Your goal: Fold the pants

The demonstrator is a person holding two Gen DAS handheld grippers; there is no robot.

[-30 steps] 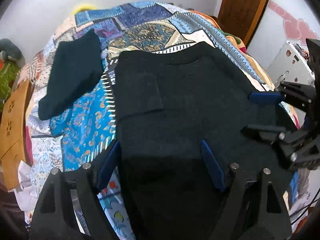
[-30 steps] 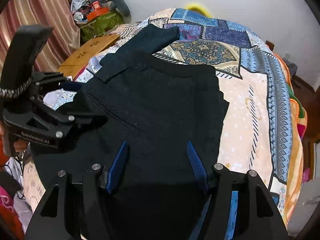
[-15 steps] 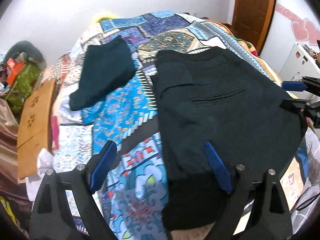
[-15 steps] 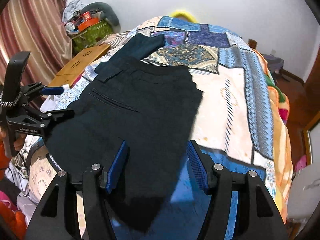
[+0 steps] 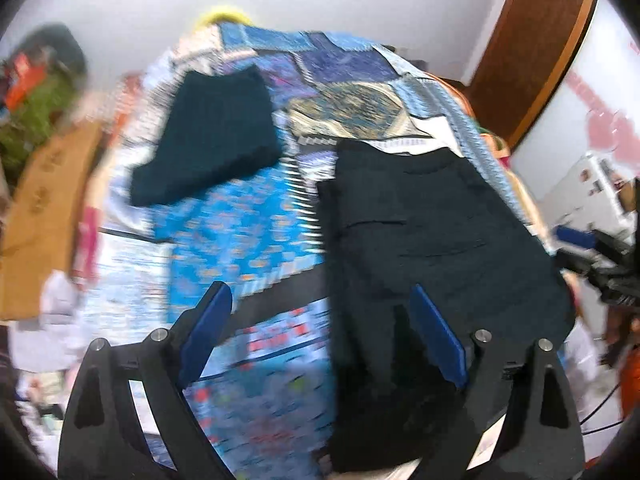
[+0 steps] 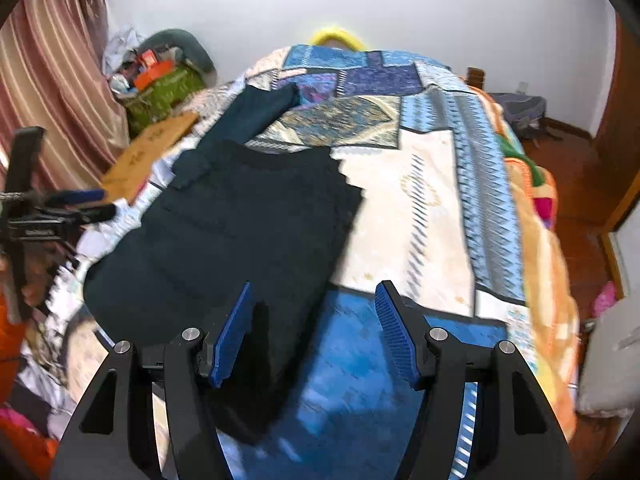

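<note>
Hovering over a quilt-covered bed (image 6: 440,200), we keep both claws released and empty: the left claw (image 5: 320,332) is spread wide above the pants' left edge, the right claw (image 6: 316,332) parted above their near right corner. The dark pants (image 6: 240,232) lie flat on the bed's near half, already folded into a broad panel, a pocket seam showing. A second dark garment (image 5: 212,136) lies farther up the bed. We judge the cloth soft, limp and light, likely to sag between grips, so we would pinch the two near corners through all layers.
</note>
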